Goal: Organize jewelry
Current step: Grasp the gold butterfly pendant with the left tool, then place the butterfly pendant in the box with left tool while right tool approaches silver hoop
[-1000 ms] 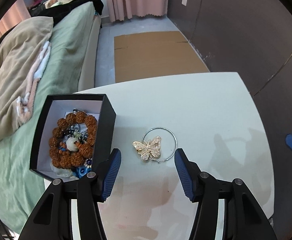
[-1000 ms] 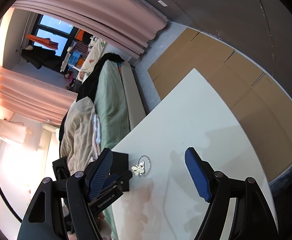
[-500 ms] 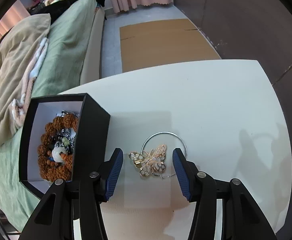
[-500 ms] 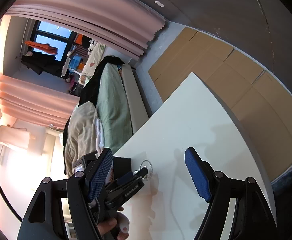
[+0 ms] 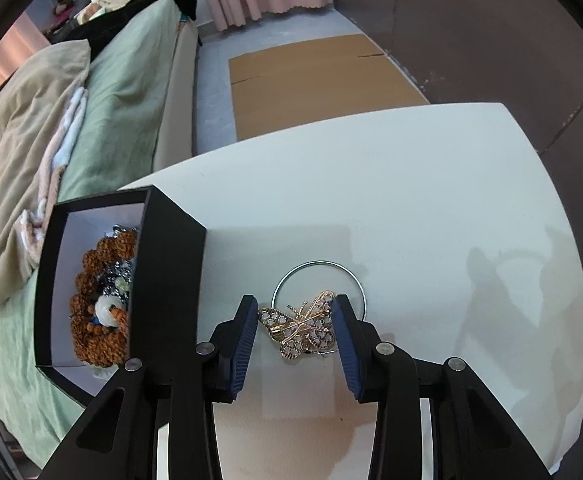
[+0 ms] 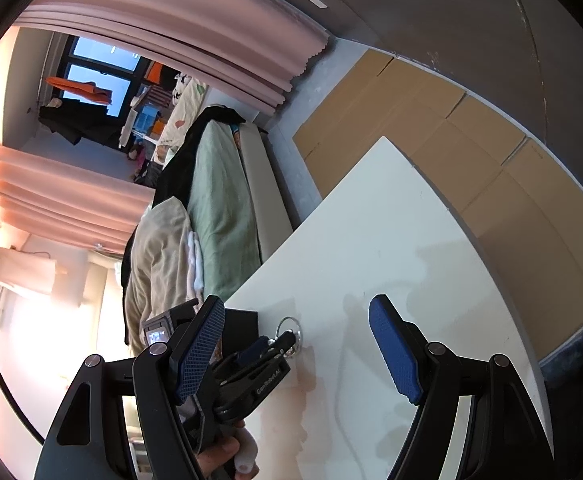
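Left wrist view: the left claw [image 5: 296, 330] is pointed steeply down at the white surface [image 5: 431, 208], its jaws closing with the gold butterfly brooch [image 5: 300, 327] between them; the blue pads [image 5: 244, 340] sit right at the wing tips, and firm contact cannot be confirmed. The brooch lies flat, overlapping the lower edge of a thin silver bangle [image 5: 318, 265], just beside the open black box [image 5: 91, 280] holding a brown bead bracelet [image 5: 91, 320] and other pieces. The brooch is judged light, stiff and thin, with openwork wings that could bend or slip; it is best pinched across the wing edges, low against the surface. The smooth, hard bangle may be dragged along. Right wrist view: the right claw [image 6: 297, 354] is held released and empty above the surface, well apart from the jewelry; the left claw [image 6: 279, 344] is seen over the bangle [image 6: 289, 326], and the brooch cannot be made out.
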The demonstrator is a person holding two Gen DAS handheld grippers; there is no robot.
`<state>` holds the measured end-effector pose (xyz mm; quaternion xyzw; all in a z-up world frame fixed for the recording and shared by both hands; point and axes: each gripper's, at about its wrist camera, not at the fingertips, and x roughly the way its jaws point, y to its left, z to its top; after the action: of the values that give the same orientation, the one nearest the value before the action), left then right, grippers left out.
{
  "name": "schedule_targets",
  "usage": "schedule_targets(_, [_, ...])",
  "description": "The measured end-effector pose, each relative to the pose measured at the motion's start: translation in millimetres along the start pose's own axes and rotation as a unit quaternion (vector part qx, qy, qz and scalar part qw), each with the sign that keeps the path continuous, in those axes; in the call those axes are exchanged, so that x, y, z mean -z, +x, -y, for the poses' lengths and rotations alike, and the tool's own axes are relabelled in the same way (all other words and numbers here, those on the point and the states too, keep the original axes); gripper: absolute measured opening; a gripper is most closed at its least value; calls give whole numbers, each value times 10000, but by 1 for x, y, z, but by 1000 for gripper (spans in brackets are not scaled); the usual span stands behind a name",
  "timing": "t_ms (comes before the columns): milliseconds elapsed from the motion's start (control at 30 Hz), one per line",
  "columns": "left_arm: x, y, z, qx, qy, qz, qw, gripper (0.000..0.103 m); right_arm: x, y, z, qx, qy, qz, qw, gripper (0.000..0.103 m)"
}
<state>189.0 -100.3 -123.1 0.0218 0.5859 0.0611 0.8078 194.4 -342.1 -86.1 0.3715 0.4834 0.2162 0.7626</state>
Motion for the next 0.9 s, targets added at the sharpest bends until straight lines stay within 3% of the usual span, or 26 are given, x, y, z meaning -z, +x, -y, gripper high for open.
schedule_targets(300, [15, -16, -2, 610, -52, -26, 9981, 40, 2, 5, -2, 114, -99, -59, 9999, 75])
schedule_targets(600, [22, -47, -42, 992, -502, 453, 9928, 40, 15, 29, -16, 381, -540, -345, 9972, 75])
schedule_targets(733, [27, -58, -66, 1280, -813, 671, 9862, 40, 24, 45, -25, 574, -779, -484, 9941, 74])
schedule_targets(900, [37, -68, -97, 1567, -1206, 922, 9759, 40, 38, 72, -32, 875, -1013, -745, 9882, 62])
